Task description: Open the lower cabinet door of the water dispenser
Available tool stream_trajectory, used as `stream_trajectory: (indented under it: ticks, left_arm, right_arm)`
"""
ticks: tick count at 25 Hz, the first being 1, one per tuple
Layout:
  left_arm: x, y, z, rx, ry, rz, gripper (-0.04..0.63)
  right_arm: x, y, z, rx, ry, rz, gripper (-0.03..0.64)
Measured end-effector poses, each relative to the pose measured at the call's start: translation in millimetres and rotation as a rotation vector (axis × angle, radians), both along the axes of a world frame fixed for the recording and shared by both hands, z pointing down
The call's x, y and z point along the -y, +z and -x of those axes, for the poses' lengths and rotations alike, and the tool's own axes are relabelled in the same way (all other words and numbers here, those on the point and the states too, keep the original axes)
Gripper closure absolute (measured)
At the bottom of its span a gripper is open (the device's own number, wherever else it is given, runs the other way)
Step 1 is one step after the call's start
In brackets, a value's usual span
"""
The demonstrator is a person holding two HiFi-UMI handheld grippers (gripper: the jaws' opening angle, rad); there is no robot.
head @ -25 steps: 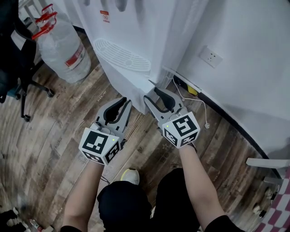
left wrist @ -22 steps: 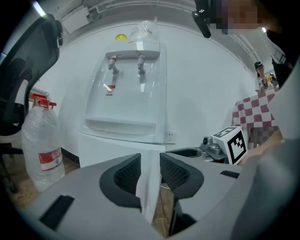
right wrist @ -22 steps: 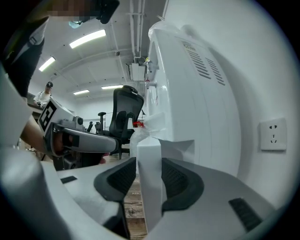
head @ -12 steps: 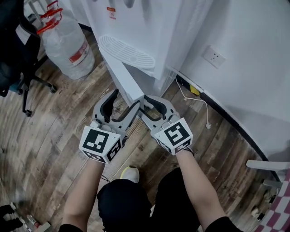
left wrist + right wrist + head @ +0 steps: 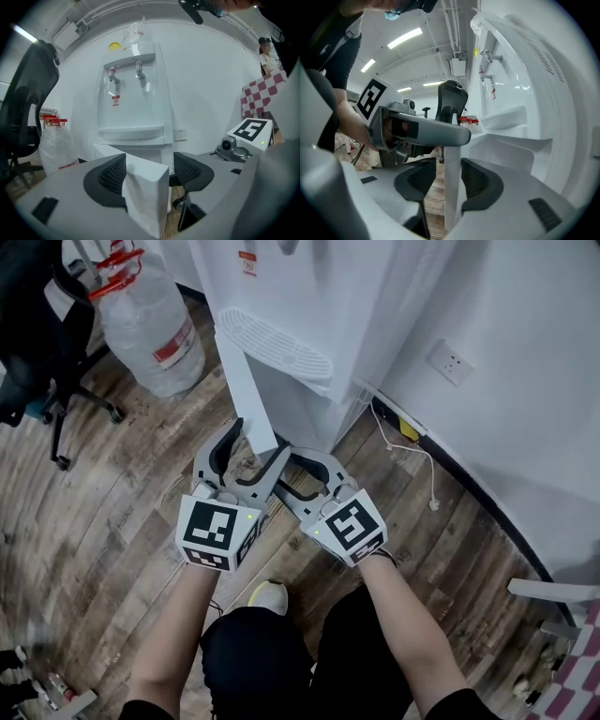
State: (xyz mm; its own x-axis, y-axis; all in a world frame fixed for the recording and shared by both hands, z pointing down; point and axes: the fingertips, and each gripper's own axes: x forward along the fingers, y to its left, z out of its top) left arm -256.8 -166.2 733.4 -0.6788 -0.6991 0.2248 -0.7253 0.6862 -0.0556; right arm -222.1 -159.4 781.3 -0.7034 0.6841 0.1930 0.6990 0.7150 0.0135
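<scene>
The white water dispenser (image 5: 309, 296) stands against the wall, and its lower cabinet door (image 5: 251, 399) is swung out toward me. My right gripper (image 5: 279, 465) is shut on the door's free edge (image 5: 452, 197), which runs as a thin white panel between its dark pads (image 5: 476, 180). My left gripper (image 5: 258, 439) sits just left of it; its jaws have just been opening and now stand wide. The door's corner (image 5: 145, 197) sits between the left pads (image 5: 110, 176), with a gap showing on the right side.
A large water bottle (image 5: 150, 320) with a red cap stands on the wooden floor left of the dispenser. Beyond it is a black office chair (image 5: 37, 343). A wall outlet (image 5: 453, 362) and a white cable (image 5: 412, 460) lie to the right. My shoe (image 5: 267, 596) is below the grippers.
The door has swung further out and to the left, with the right gripper moving left along with it. The left gripper's jaws went from shut to wide open around the door's edge.
</scene>
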Motion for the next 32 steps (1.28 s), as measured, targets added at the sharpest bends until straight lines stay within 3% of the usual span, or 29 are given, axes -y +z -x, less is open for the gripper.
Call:
stream_trajectory:
  ticks: [4, 15, 24, 32]
  left_arm:
    - [-18.7, 8.3, 4.8, -0.013, -0.063, 0.041, 0.284]
    - [-75.2, 9.0, 2.0, -0.011, -0.161, 0.041, 0.29]
    - [-123.5, 8.2, 6.3, 0.005, -0.249, 0.059, 0.352]
    - [-170.1, 11.1, 18.1, -0.005, -0.331, 0.035, 0.405]
  right_arm:
    - [-13.5, 0.4, -2.1, -0.002, -0.04, 0.001, 0.445]
    - [-27.4, -11.6, 9.2, -0.001, -0.071, 0.084, 0.494]
    - [-48.9, -22.2, 19.2, 0.002, -0.099, 0.148, 0.574]
    - [-74.3, -28.4, 22.3, 0.001, -0.138, 0.165, 0.581]
